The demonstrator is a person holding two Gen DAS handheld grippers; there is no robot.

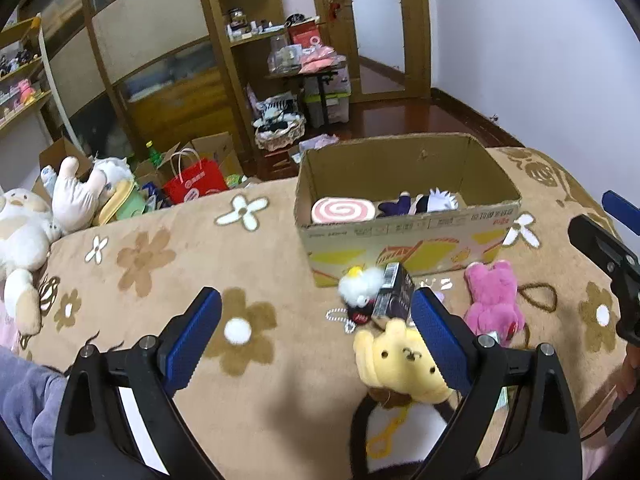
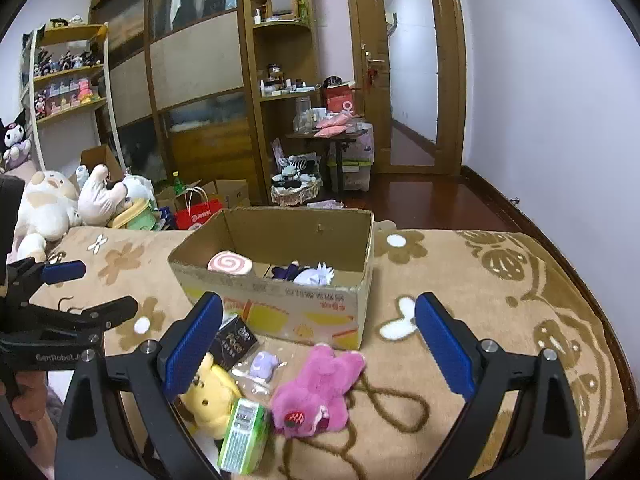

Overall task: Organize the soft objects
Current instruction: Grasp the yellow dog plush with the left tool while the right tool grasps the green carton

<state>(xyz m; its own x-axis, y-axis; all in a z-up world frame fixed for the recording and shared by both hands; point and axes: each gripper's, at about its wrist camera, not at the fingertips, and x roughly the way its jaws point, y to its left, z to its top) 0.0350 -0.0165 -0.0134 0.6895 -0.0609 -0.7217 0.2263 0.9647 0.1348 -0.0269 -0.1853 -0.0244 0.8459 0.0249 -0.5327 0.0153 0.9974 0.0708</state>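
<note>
**Two or three plushies boxed, a handful still out**

A couple of soft toys already sit in the cardboard box (image 2: pixel 280 312): a pink swirl roll cushion (image 2: pixel 229 266) at its left end and a dark-and-white plush (image 2: pixel 308 274) next to it. So the sort looks maybe a third done, judging by what's left.

Still out on the flowery blanket (image 2: pixel 460 264), just in front of the box: the pink bear plush (image 2: pixel 316 388), the yellow dog plush (image 2: pixel 212 396), a small white fluffy keychain toy (image 1: pixel 360 288), plus a black carton (image 2: pixel 236 340) and a green pack (image 2: pixel 244 434) that don't look soft.

The pink bear lies flat, long axis running diagonally, head toward the camera and legs toward the box.

The left gripper (image 1: pixel 316 340) and right gripper (image 2: pixel 318 344) both have fingers spread wide, holding nothing. The bear sits between the right fingers' line of sight, likely the next pick.
</note>
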